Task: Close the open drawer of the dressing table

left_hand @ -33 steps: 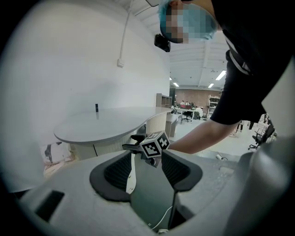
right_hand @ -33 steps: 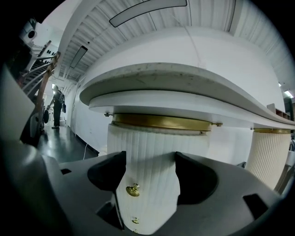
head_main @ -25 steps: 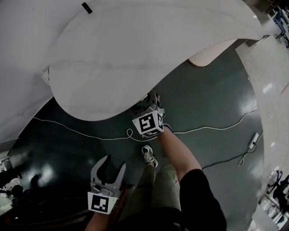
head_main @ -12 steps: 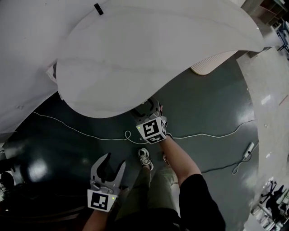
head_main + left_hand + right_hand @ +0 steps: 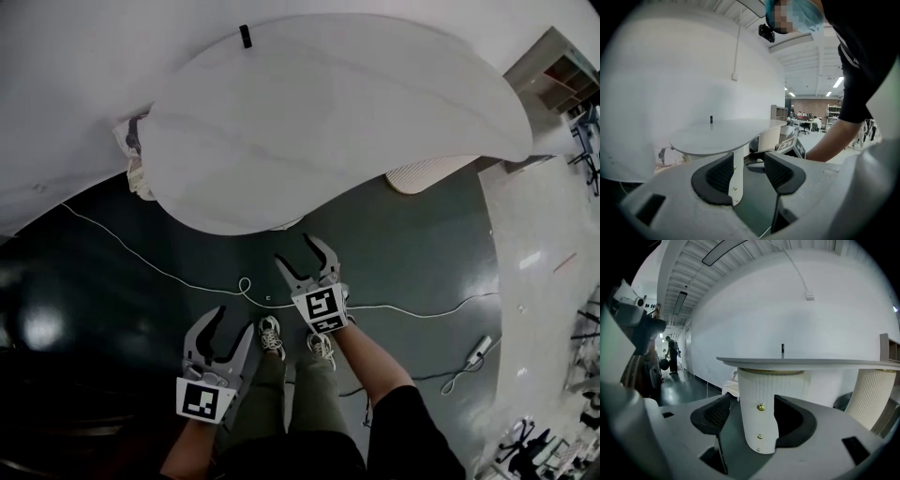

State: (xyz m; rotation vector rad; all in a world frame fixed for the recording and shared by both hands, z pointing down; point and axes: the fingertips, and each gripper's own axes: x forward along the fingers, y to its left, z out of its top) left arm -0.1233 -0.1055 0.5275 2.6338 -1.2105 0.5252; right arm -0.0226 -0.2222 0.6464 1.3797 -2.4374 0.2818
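The dressing table has a white curved top, carried on a ribbed white pedestal with small gold knobs. From the right gripper view, no drawer front stands out from the ribbed surface. In the head view the top hides the pedestal. My right gripper is open, just short of the table's near edge, and the pedestal shows between its jaws without touching them. My left gripper is open and empty, lower and to the left. It faces the table from further back.
A small black object stands at the far edge of the top. A second ribbed pedestal stands at the right. A white cable and a power strip lie on the dark floor. My shoes are between the grippers. Clutter sits under the table's left end.
The right gripper has come back out from under the table's edge towards me, and its open jaws now show. The view has drawn back from the table. The left gripper has hardly moved.
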